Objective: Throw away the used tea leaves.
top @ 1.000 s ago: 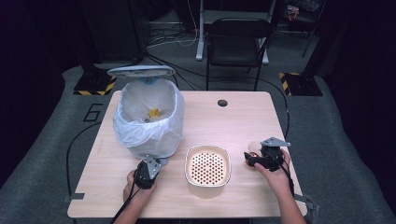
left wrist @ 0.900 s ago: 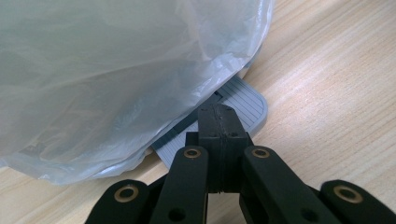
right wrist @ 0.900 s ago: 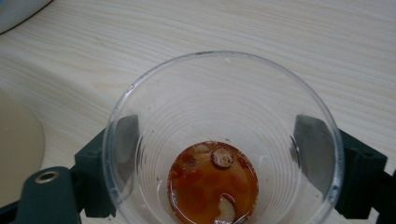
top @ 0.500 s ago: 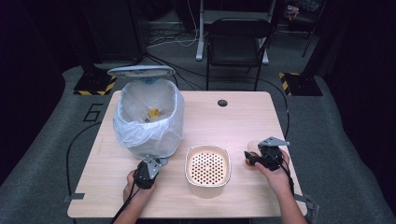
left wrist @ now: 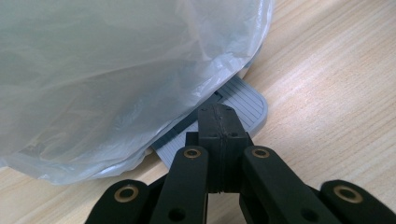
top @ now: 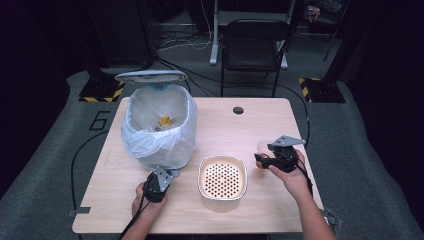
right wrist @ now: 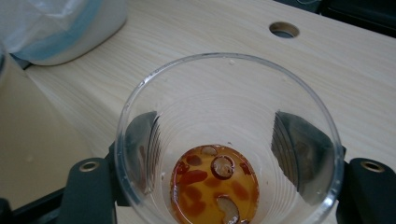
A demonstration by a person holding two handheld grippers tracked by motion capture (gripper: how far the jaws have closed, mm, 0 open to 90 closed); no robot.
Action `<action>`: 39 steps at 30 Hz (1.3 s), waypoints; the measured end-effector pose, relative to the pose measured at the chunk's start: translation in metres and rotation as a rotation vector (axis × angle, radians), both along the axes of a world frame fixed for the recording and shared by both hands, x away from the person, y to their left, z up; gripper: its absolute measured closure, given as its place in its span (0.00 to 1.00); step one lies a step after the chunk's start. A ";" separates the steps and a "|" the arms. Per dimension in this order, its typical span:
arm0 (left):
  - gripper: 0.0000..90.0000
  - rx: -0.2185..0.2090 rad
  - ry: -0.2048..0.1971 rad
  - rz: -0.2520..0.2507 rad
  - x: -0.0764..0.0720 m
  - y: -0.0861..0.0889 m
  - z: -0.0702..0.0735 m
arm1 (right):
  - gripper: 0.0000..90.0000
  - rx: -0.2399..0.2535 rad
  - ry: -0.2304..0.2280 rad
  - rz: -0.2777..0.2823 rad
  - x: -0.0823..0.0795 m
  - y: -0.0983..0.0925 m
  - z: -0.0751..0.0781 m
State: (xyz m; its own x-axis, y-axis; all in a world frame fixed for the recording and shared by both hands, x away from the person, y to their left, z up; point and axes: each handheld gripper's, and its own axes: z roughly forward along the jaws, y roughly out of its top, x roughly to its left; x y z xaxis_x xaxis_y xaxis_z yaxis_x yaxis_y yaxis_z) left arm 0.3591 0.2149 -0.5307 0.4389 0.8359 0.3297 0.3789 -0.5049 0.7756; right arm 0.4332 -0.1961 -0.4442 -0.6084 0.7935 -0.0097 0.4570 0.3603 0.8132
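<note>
On the table's right side, high view: right gripper [top: 261, 161] holds a clear plastic cup [top: 262, 148] just right of the cream strainer bowl [top: 222, 176]. Right gripper view: both jaws pressed against the cup's outer wall, one each side; jaws have just been closing, cup between them. Cup [right wrist: 229, 140] upright, open mouth toward the camera; amber liquid with reddish-brown bits [right wrist: 214, 184] pooled at the bottom. Table [right wrist: 196, 51] below, with a round hole [right wrist: 284, 29] farther off.

Left gripper [top: 161, 180] near the front edge, at the foot of the bin [top: 160, 125], which is lined with a pale plastic bag and has its lid up. Left gripper view: jaws fully together, nothing between them, tips [left wrist: 219, 122] on the bin's grey ribbed pedal [left wrist: 243, 100]; bag [left wrist: 116, 65] hangs just above.
</note>
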 end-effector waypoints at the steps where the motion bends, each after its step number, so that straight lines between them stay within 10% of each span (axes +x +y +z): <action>1: 1.00 0.000 0.000 0.000 0.000 0.000 0.000 | 0.35 0.000 -0.006 0.012 0.001 0.002 0.003; 27: 1.00 0.000 -0.001 0.000 0.000 0.000 0.000 | 0.36 -0.029 -0.053 0.327 0.035 0.039 0.053; 39: 1.00 0.001 -0.001 0.000 0.000 0.000 0.000 | 0.38 -0.112 -0.260 0.458 0.019 0.061 0.075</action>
